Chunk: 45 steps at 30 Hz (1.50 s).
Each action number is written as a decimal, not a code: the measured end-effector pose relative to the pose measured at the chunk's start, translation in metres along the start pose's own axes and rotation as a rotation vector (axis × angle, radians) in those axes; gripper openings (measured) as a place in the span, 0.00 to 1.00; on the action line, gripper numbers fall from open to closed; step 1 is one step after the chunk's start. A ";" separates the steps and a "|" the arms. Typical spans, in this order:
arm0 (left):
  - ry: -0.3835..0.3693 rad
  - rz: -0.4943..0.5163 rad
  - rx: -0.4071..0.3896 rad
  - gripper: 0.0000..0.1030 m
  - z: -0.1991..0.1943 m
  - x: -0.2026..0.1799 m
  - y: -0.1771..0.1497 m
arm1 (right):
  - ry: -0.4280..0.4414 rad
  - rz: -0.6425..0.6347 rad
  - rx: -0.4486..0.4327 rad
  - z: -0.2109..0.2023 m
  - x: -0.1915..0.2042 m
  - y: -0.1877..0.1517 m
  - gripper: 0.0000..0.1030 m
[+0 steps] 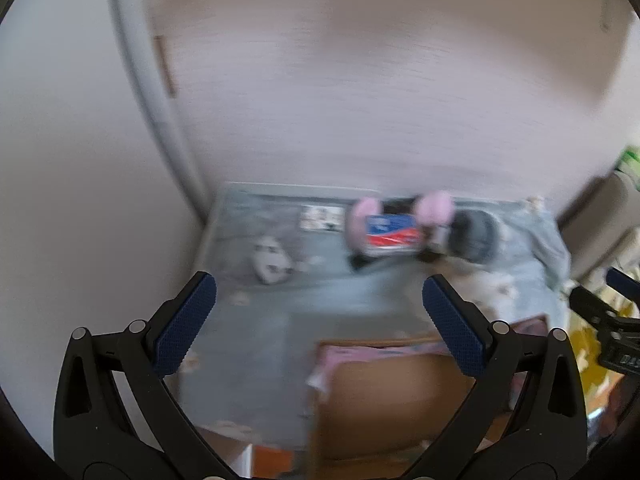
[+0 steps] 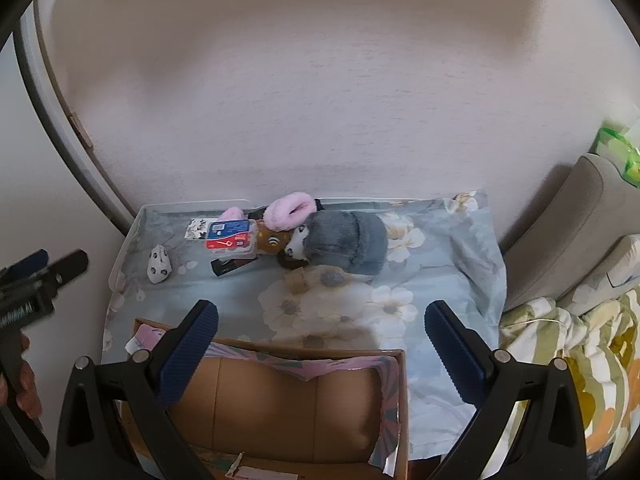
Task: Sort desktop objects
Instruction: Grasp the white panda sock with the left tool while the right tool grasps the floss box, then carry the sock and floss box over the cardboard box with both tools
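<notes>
A pile lies at the back of the floral cloth (image 2: 440, 240): a red and blue plastic box (image 2: 230, 237), pink fluffy earmuffs (image 2: 290, 208), a grey plush hat (image 2: 348, 242) and a small spotted white pouch (image 2: 159, 265). An open cardboard box (image 2: 280, 400) stands in front. My right gripper (image 2: 320, 344) is open and empty above the box. My left gripper (image 1: 318, 322) is open and empty, held above the cloth; its view is blurred. The red and blue box (image 1: 394, 234) and the pouch (image 1: 272, 260) show there too.
A wall rises right behind the table. A beige cushion (image 2: 576, 232) and a patterned blanket (image 2: 580, 360) lie at the right. A small card (image 2: 198, 229) lies beside the plastic box. The left gripper shows at the left edge of the right wrist view (image 2: 36, 280).
</notes>
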<state>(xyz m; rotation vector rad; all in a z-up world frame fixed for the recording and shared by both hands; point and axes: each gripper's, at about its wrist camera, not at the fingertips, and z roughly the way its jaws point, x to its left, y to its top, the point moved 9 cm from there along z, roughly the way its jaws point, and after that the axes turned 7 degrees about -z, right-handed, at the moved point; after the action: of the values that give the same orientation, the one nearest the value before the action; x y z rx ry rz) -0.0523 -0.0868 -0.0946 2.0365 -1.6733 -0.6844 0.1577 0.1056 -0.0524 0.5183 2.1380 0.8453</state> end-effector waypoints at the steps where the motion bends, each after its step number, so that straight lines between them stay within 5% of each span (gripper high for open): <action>1: 0.015 -0.010 0.000 1.00 0.002 0.008 0.002 | -0.013 0.011 0.012 0.002 0.000 0.001 1.00; 9: 0.056 -0.064 0.097 1.00 0.053 0.050 -0.002 | -0.002 -0.017 0.091 0.041 0.029 0.015 1.00; 19: 0.091 -0.044 0.281 0.98 0.179 0.050 -0.024 | 0.071 0.023 0.244 0.164 0.076 0.029 1.00; 33: 0.070 -0.072 0.375 0.91 0.248 0.047 -0.046 | -0.031 0.079 0.396 0.231 0.072 0.030 0.99; 38: 0.072 -0.094 0.396 0.61 0.257 0.049 -0.053 | -0.016 0.114 0.417 0.238 0.068 0.028 0.77; 41: 0.087 -0.088 0.375 0.37 0.253 0.051 -0.051 | -0.002 0.127 0.416 0.236 0.065 0.030 0.77; 45: 0.073 -0.132 0.391 0.35 0.247 0.054 -0.051 | -0.001 0.146 0.394 0.223 0.058 0.036 0.76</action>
<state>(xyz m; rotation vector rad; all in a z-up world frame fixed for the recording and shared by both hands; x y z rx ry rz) -0.1549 -0.1324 -0.3272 2.4241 -1.7496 -0.3346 0.2971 0.2544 -0.1650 0.8827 2.2966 0.4966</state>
